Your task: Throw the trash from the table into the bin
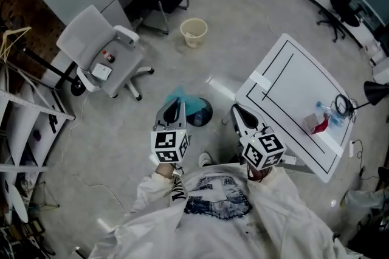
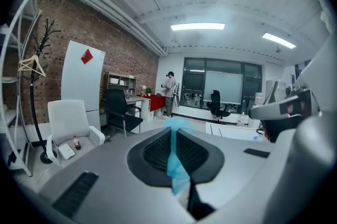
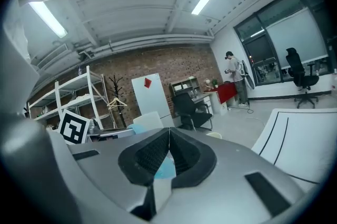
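Observation:
My left gripper (image 1: 175, 104) is shut on a thin light-blue scrap of trash (image 2: 174, 161), which runs down the seam between its dark pads (image 2: 154, 153). In the head view the blue scrap (image 1: 184, 100) hangs beside a dark round bin (image 1: 203, 117) on the floor, just in front of me. My right gripper (image 1: 237, 110) is held alongside, shut, its pads (image 3: 150, 157) pressed together with nothing held that I can see. The white table (image 1: 285, 78) stands to the right, carrying a red piece of trash (image 1: 316, 124) and a small clear-blue bottle (image 1: 323, 109).
A black cable (image 1: 344, 104) lies on the table's far end. A beige bucket (image 1: 194, 31) stands on the floor ahead, a white office chair (image 1: 100, 48) at the left with small items on its seat. Metal shelving (image 1: 21, 130) lines the far left; black chairs stand farther back.

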The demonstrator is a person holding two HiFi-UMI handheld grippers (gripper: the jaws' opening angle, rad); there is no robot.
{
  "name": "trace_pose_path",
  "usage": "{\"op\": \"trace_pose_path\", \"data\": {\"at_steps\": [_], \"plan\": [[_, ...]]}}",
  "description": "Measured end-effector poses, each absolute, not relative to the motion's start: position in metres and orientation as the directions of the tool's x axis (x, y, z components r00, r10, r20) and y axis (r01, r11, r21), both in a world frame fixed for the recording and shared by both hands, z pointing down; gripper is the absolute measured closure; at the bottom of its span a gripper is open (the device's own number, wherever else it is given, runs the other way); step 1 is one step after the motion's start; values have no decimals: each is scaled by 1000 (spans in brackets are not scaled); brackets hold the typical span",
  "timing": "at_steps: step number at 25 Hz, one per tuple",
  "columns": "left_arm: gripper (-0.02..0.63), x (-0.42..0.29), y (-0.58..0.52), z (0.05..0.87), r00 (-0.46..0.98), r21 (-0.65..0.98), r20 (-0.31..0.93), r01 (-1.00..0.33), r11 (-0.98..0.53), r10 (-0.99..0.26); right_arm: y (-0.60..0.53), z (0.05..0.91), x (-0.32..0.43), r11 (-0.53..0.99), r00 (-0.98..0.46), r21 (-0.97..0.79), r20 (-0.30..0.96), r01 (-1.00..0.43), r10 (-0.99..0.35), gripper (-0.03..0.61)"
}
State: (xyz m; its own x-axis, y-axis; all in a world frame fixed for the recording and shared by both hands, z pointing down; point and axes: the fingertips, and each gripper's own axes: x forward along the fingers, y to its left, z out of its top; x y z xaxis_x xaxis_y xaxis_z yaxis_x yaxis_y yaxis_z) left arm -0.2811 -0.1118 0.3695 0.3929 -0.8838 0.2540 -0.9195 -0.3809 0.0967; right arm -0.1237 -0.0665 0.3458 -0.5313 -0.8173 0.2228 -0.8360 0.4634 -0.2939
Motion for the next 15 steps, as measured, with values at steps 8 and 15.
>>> {"op": "trace_pose_path", "data": {"at_steps": [8, 15], "plan": [[600, -313, -115, 395, 359, 141, 276, -933, -332, -892, -73, 349, -150, 493, -551, -257, 269, -832, -790, 557], [600, -313, -126, 427, 343, 155, 339, -939, -307, -876, -92, 375, -148, 484, -557, -281, 332, -829, -761, 557]]}}
